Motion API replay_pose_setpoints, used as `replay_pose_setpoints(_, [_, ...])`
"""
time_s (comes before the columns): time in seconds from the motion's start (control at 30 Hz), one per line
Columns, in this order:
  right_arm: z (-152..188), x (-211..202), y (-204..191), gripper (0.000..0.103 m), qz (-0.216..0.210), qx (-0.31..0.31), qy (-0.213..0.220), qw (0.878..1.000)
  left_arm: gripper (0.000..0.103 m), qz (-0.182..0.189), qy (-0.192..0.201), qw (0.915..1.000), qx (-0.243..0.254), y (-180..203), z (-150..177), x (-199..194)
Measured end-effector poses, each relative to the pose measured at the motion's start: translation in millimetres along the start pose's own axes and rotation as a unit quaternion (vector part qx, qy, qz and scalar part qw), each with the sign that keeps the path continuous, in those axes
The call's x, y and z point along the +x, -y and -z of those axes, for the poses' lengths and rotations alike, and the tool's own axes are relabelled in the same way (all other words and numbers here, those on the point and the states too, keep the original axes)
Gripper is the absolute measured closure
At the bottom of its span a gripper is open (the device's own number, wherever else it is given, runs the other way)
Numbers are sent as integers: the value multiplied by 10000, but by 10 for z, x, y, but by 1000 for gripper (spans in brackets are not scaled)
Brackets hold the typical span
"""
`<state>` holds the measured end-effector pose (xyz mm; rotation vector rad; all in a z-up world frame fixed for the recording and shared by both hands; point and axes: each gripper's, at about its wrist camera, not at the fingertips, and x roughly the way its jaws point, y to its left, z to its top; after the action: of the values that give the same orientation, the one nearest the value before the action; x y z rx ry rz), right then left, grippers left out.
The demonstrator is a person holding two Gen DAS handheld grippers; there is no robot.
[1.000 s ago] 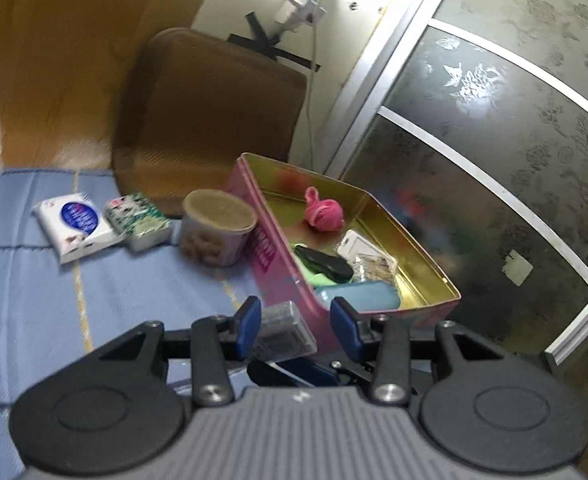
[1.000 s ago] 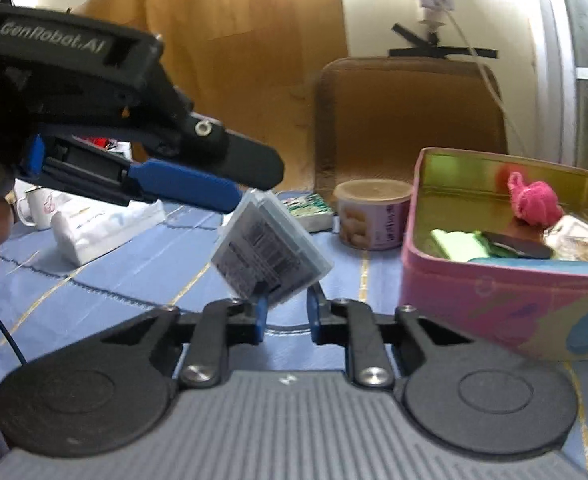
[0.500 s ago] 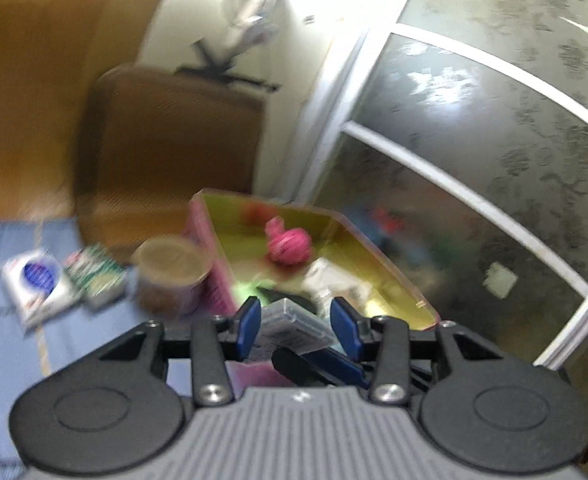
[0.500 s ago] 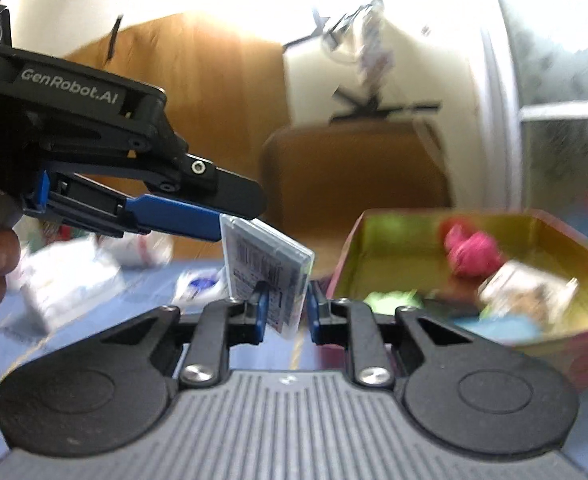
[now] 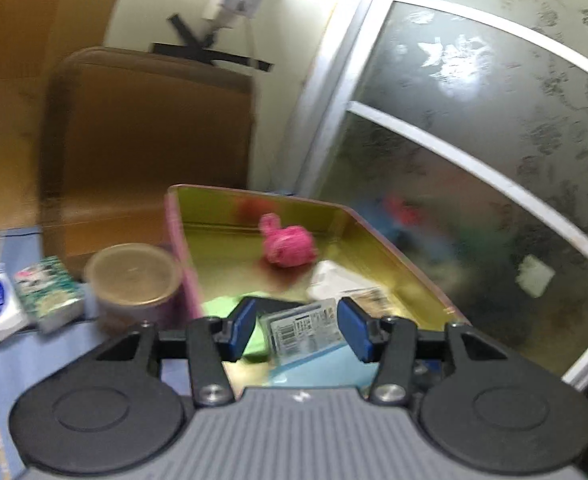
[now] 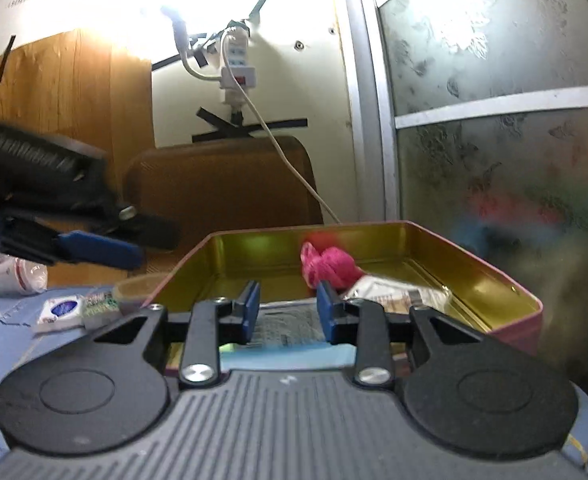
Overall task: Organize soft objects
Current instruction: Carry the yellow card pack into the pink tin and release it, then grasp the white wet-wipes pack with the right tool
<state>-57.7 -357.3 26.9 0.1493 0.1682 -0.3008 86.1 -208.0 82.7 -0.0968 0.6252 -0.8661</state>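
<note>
Your right tongs [image 6: 287,312] stood parted over the pink tin [image 6: 514,292], a clear barcoded packet [image 6: 287,326] lying beneath them, the pink yarn ball [image 6: 334,266] farther in.

A lived-in room of a home, seen over a cloth-covered table.

A frosted sliding door [image 6: 494,100] with a floral pattern and pale aluminium frame fills the right side. On the far cream wall a white power strip [image 6: 235,64] is stuck up with black tape, its cord trailing down. A brown chair back [image 5: 149,152] stands behind the blue tablecloth [image 5: 25,364], where tissue packs [image 5: 49,298], a lidded tub [image 5: 133,284] and a pink tin [image 6: 374,256] of small belongings sit.
</note>
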Motion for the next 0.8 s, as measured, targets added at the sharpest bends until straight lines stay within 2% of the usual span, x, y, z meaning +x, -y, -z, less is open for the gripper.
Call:
replay_pose_setpoints(0.13, [37, 0, -70, 68, -317, 179, -59, 9993, 57, -367, 62, 9993, 91, -229, 186, -196])
replay_pose_setpoints(0.3, [-2, -27, -381, 68, -752, -69, -66, 9971, 57, -1052, 17, 9944, -117, -702, 428, -471])
replay_pose_setpoints(0.47, [10, 23, -817, 68, -1376, -420, -300, 9891, 57, -1912, -82, 9803, -489, -1271, 658, -722])
replay_pose_setpoints(0.63, [38, 250, -1267, 68, -2110, -656, -886, 9713, 57, -2522, -5, 9655, -646, -1660, 851, -957])
replay_pose_setpoints(0.7, [28, 422, -1468, 68, -2363, -747, -1149, 9620, 57, -2616, 178, 9626, -676, -1763, 936, -1030])
replay_pose_setpoints(0.73, [22, 526, -1565, 68, -2472, -758, -1278, 9575, 56, -2454, 288, 9655, -819, -1803, 945, -1074])
replay_pose_setpoints(0.8, [0, 759, -1780, 67, -2628, -811, -1518, 9494, 56, -2382, 456, 9653, -965, -1830, 964, -1134])
